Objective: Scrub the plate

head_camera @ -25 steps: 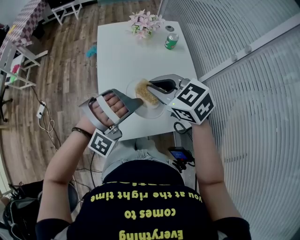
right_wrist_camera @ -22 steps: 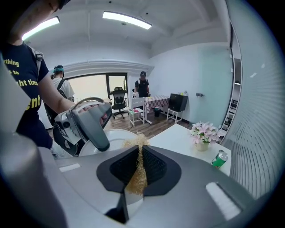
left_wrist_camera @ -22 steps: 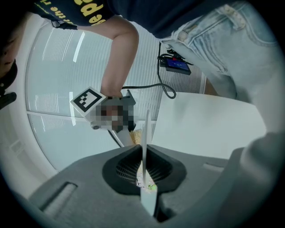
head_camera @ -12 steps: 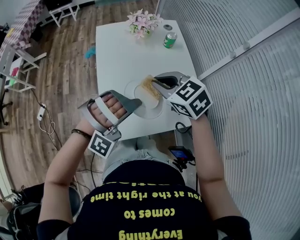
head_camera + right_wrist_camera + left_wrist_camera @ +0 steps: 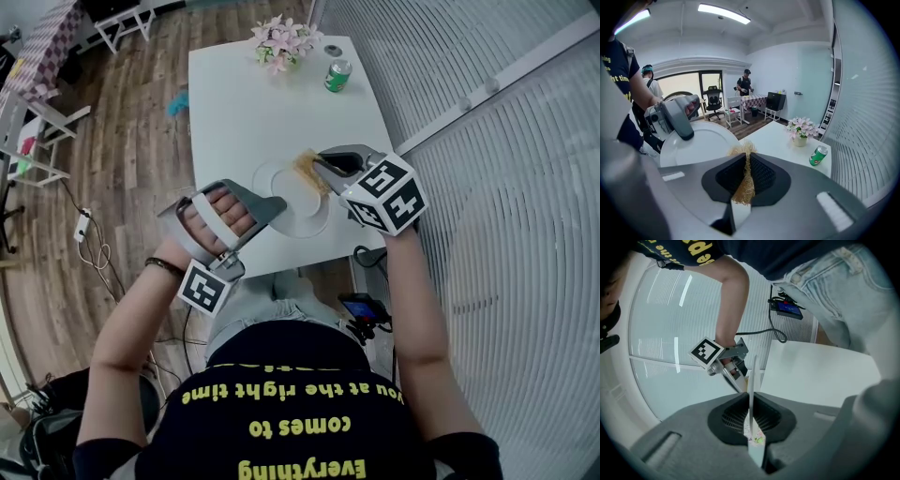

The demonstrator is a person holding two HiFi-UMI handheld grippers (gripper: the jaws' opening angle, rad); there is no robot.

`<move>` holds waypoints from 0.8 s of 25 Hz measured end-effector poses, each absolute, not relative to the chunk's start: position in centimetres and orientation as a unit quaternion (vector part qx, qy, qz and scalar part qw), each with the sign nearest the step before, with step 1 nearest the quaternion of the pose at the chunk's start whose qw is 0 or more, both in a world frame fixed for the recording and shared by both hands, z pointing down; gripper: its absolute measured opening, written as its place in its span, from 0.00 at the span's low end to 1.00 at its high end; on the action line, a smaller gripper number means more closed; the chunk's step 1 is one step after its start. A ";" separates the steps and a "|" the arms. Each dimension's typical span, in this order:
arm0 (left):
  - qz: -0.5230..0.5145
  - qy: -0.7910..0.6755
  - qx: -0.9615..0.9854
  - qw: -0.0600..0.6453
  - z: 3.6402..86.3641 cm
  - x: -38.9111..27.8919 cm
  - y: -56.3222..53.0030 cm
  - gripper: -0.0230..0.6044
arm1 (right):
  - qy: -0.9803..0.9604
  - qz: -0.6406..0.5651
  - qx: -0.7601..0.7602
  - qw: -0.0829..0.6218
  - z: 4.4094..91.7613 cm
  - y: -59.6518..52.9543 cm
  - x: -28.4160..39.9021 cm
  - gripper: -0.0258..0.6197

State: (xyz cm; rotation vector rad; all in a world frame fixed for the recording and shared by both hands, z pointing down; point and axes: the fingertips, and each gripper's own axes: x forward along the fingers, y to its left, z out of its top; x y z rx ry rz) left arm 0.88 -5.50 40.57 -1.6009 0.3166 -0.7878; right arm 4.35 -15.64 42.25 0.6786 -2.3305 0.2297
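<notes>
A white plate is held over the near part of the white table. My left gripper is shut on its near-left rim. In the left gripper view the plate stands edge-on between the jaws of my left gripper. My right gripper is shut on a golden fibrous scrubber, which lies at the plate's far right rim. In the right gripper view the scrubber sticks out of my right gripper, with the plate and the left gripper just beyond it.
A pot of pink flowers and a green can stand at the table's far end. A slatted wall runs along the right. Wooden floor lies to the left, and people stand far off in the room.
My right gripper has drawn the scrubber from the plate's middle out to its far right rim. The left gripper keeps its hold on the plate.
</notes>
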 end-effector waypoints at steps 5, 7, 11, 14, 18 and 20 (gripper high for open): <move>-0.344 0.133 -0.699 0.613 40.9 1.0 -5.7 0.06 | -0.902 0.098 0.256 0.333 41.9 -15.0 4.3 0.09; -0.346 0.130 -0.699 0.612 41.2 1.1 -6.0 0.06 | -0.906 0.099 0.251 0.328 41.7 -14.8 4.2 0.09; -0.353 0.129 -0.699 0.608 41.7 1.1 -6.4 0.06 | -0.913 0.097 0.235 0.319 41.1 -13.8 3.6 0.09; -0.355 0.131 -0.699 0.607 41.7 1.0 -6.8 0.06 | -0.917 0.095 0.226 0.314 40.4 -13.0 3.2 0.09; -0.358 0.133 -0.701 0.603 41.8 0.8 -7.2 0.06 | -0.923 0.091 0.209 0.311 39.7 -11.9 2.7 0.09; -0.359 0.135 -0.701 0.602 41.9 0.8 -7.4 0.06 | -0.923 0.088 0.204 0.314 39.5 -11.5 2.5 0.09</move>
